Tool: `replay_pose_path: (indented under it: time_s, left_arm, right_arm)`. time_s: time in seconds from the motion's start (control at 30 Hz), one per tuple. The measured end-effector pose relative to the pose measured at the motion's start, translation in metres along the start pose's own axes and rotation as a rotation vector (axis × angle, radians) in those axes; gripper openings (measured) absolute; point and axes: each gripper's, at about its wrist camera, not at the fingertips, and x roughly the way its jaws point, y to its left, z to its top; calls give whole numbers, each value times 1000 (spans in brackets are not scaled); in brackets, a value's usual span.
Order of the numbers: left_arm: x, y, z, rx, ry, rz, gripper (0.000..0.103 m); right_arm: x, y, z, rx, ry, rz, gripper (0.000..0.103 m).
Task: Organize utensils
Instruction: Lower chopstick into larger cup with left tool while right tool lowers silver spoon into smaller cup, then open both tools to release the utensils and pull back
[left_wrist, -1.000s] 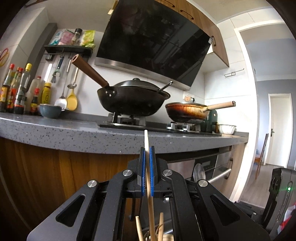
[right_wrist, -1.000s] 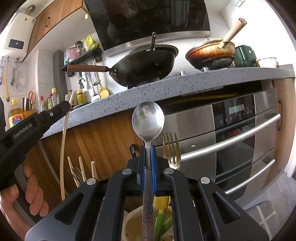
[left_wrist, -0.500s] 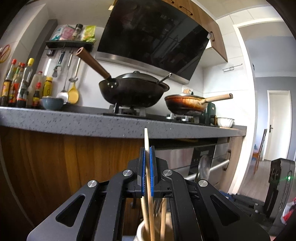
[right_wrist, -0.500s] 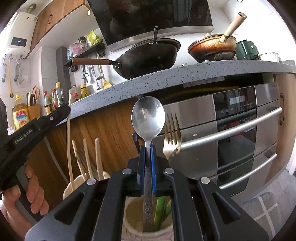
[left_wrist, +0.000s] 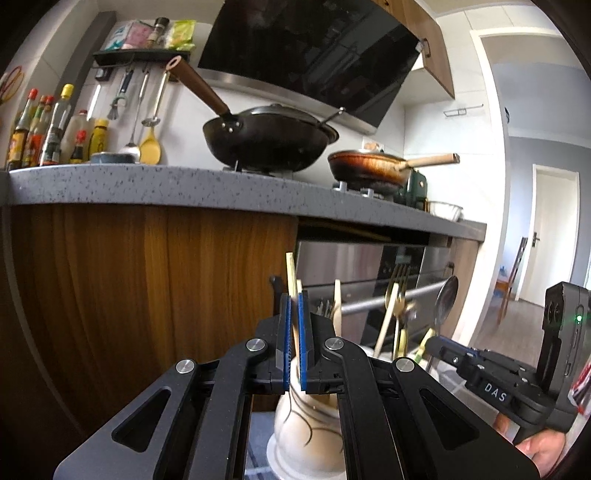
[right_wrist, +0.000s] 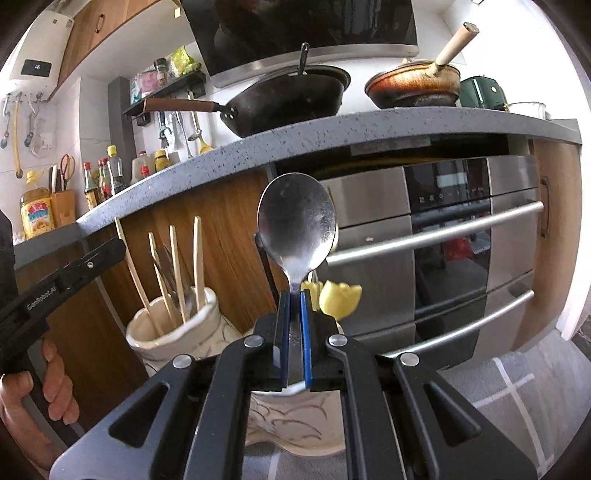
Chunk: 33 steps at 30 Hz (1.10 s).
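My left gripper (left_wrist: 294, 306) is shut on a wooden chopstick (left_wrist: 290, 273) that stands upright, its lower end inside a cream ceramic holder (left_wrist: 306, 428). The right wrist view shows that holder (right_wrist: 147, 336) with several chopsticks (right_wrist: 177, 273) in it, and the left gripper (right_wrist: 74, 273) beside them. My right gripper (right_wrist: 294, 301) is shut on the neck of a metal spoon (right_wrist: 297, 225), bowl up, over a second cream holder (right_wrist: 295, 421). A yellow utensil head (right_wrist: 340, 297) pokes out behind the pads. From the left wrist, the spoon (left_wrist: 445, 299) and a gold fork (left_wrist: 397, 291) stand to the right.
A grey speckled counter (right_wrist: 369, 129) overhangs above, carrying a black wok (right_wrist: 291, 99) and a brown pan (right_wrist: 413, 86). Behind the holders are a wooden cabinet front (left_wrist: 147, 288) and a steel oven (right_wrist: 461, 236) with bar handles. A person's hand (right_wrist: 48, 391) grips the left tool.
Both grippers have sunk below the counter edge. The chopstick and the spoon went down with them, and the two cream holders have come into view beneath.
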Motion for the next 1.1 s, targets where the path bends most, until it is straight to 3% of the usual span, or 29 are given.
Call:
replay_pose_path:
  time_s: [0.73, 0.77, 0.87, 1.03, 1.1]
  left_arm:
    - [6, -7, -19, 4, 100, -16, 3]
    - [6, -7, -18, 3, 103, -17, 3]
    - [5, -6, -15, -10, 124, -18, 9]
    - [-10, -4, -8, -31, 143, -18, 19]
    - [-19, -4, -6, -34, 154, -8, 33]
  right_arm:
    - [-3, -9, -5, 39, 42, -49, 7]
    - [-4, -8, -4, 38, 42, -49, 8]
    - [-7, -8, -2, 44, 51, -42, 29]
    - [-24, -4, 4, 46, 68, -47, 41]
    - [-34, -1, 5, 38, 82, -43, 45]
